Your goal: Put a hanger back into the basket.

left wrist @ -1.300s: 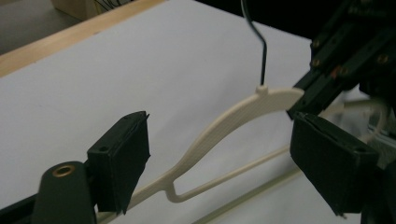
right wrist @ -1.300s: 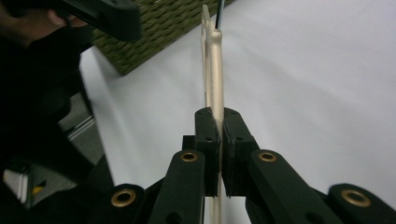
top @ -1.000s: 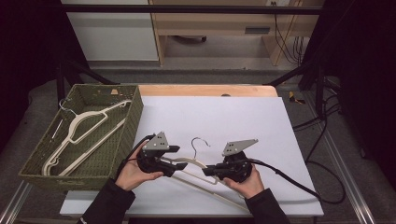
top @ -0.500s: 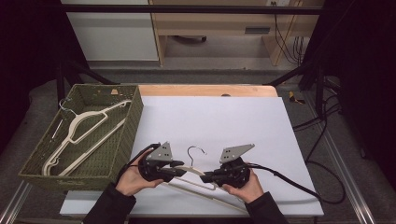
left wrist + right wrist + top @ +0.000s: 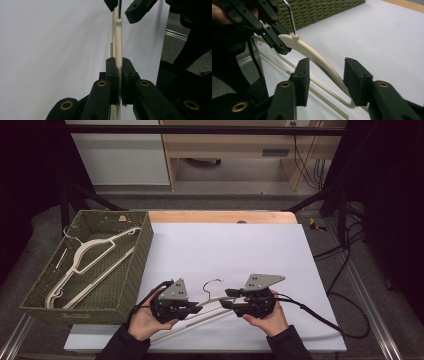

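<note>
In the high view, a cream-coloured plastic clothes hanger with a thin metal hook [image 5: 212,301] is seen low in the middle of the frame, on the white sheet covering the desk [image 5: 230,250], between the left gripper [image 5: 196,306] and the right gripper [image 5: 226,299]. Compared with the frame of a second ago, the left gripper has been brought in sideways towards the hanger's neck, and the hanger has hardly been shifted. At the left of the frame a green woven basket [image 5: 142,251] is seen, with a second pale hanger [image 5: 82,262] lying inside it. In the left gripper view, the fingers [image 5: 111,67] are shown pressed together on the cream arm of the hanger, low in the middle of the frame; the jaws have just been closing, and the hanger is now clamped between them. The right gripper's finger tips appear at the top of that frame, standing apart on either side of the hook's base. In the right gripper view, the fingers [image 5: 303,72] are seen apart, with the curved hanger arm passing between them without being pressed; these jaws have just been opening. A handover is thus judged to have been made: the hold has been passed from the right gripper to the left, so that the hanger can probably be carried to the basket by the left one.
</note>
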Demonstrator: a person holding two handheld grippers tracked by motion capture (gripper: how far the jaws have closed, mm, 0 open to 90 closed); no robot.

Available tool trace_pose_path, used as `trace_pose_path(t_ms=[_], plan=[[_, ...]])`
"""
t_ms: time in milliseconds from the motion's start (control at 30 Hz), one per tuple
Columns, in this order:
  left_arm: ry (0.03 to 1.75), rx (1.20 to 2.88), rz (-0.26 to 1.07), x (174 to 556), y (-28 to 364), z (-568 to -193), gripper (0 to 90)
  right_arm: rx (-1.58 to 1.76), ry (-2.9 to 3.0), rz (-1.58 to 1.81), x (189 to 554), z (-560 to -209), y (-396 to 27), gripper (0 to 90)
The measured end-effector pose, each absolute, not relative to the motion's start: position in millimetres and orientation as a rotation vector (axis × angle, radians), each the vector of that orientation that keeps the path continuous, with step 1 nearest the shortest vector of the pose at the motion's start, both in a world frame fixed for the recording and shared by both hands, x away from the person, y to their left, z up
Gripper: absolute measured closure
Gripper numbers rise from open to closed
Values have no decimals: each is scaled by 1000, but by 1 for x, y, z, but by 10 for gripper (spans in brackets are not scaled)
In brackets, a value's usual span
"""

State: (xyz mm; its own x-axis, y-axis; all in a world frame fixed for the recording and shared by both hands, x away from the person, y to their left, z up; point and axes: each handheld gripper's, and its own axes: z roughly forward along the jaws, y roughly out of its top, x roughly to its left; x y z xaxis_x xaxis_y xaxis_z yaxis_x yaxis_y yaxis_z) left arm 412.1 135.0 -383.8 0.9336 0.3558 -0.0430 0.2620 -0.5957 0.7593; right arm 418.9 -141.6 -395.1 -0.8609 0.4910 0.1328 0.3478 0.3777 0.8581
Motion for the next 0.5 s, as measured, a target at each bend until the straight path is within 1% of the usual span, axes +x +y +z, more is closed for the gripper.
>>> trace_pose_path(t_ms=[133,267,367,500], plan=[[495,2181,194,411,143,-379,862,806,2409,1509,419,-394,-155,446],[553,2126,249,411,155,-369,862,872,2324,1520,419,-394,-171,305],[589,2075,279,409,165,-360,861,920,2275,1533,418,-398,-184,220],[631,2024,328,406,177,-347,861,999,2214,1522,419,-404,-200,169]])
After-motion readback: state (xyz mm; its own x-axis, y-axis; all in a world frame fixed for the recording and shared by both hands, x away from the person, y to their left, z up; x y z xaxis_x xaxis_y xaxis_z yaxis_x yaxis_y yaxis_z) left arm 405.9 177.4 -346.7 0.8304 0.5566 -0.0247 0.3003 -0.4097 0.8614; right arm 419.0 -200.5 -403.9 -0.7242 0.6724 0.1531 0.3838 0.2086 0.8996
